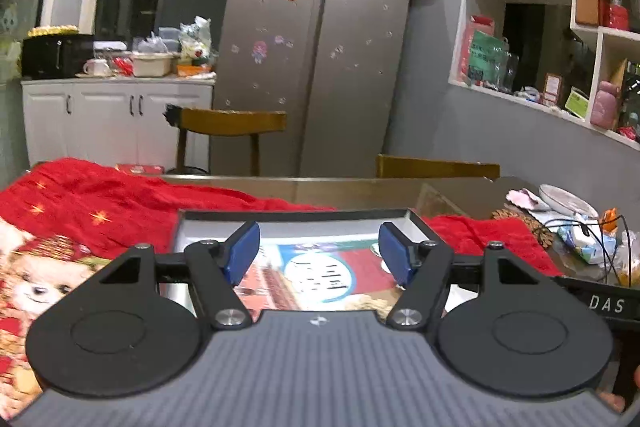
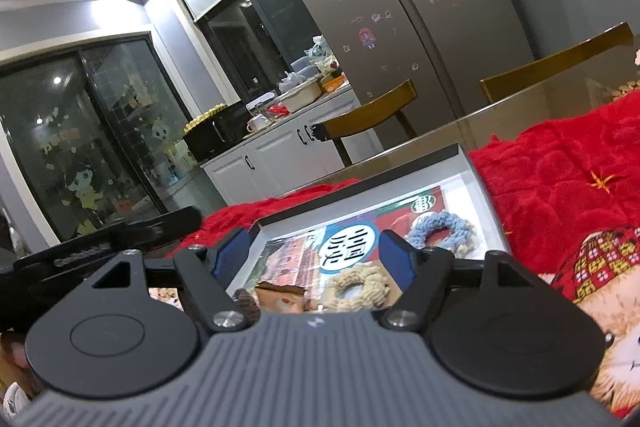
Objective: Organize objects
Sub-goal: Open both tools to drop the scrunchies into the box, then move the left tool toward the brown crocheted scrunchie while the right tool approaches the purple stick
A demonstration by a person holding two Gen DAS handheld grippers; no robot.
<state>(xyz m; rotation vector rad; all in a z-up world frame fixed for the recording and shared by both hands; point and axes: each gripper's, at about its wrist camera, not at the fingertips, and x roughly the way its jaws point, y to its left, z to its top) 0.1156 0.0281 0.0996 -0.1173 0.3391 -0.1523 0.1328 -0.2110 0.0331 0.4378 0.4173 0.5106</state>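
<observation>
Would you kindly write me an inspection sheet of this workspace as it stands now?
Surface: glass-topped table, partly covered by red fleece blanket.
Job's things: shallow white box holding a blue rope ring, a beige rope ring and a brown plush toy on a printed sheet.
Clutter: white plate and wrappers at the table's right end.
Grippers: left tongs open, empty; right tongs open, empty, both over the box.
Cables: black wire among the wrappers.
Surroundings: silver refrigerator, wooden chairs, white shelves.

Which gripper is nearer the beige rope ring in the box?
Right, probably. The right gripper hangs open just above the beige rope ring; the left gripper hovers open over the box, ring barely visible.
</observation>
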